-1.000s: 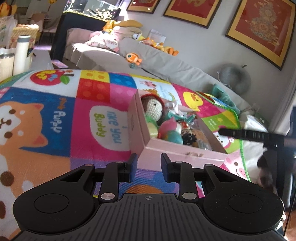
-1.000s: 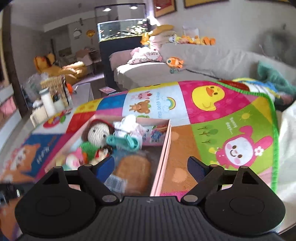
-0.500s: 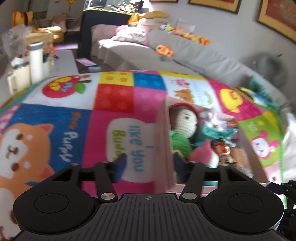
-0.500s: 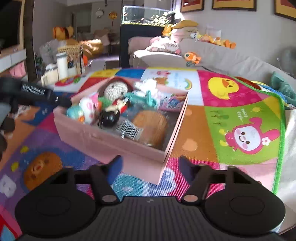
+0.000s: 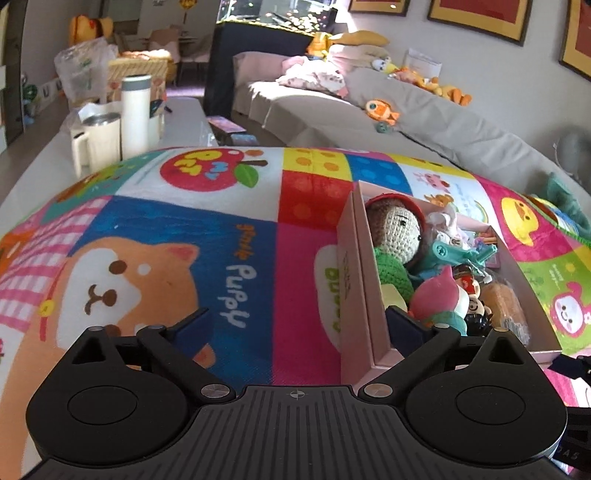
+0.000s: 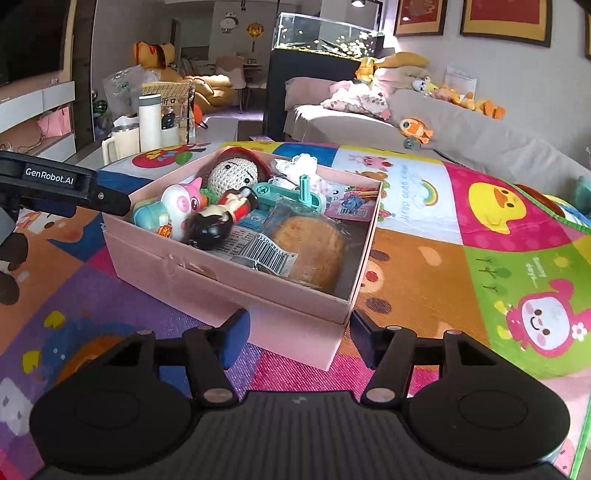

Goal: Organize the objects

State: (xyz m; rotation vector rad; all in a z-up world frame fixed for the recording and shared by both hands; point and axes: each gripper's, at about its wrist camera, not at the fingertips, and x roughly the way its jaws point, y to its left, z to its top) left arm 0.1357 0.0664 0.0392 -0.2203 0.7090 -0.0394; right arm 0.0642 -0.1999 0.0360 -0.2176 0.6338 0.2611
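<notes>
Our left gripper is spread wide, straddling the left wall of the pink box, which sits on the cartoon play mat holding a crocheted doll and other toys. Our right gripper gapes released at the box's near corner, grasping nothing.

home living room | grey sofa | fish tank | framed pictures | cartoon play mat

White thermos standing beside cream jug behind play mat; orange fish plush lying on grey sofa.
</notes>
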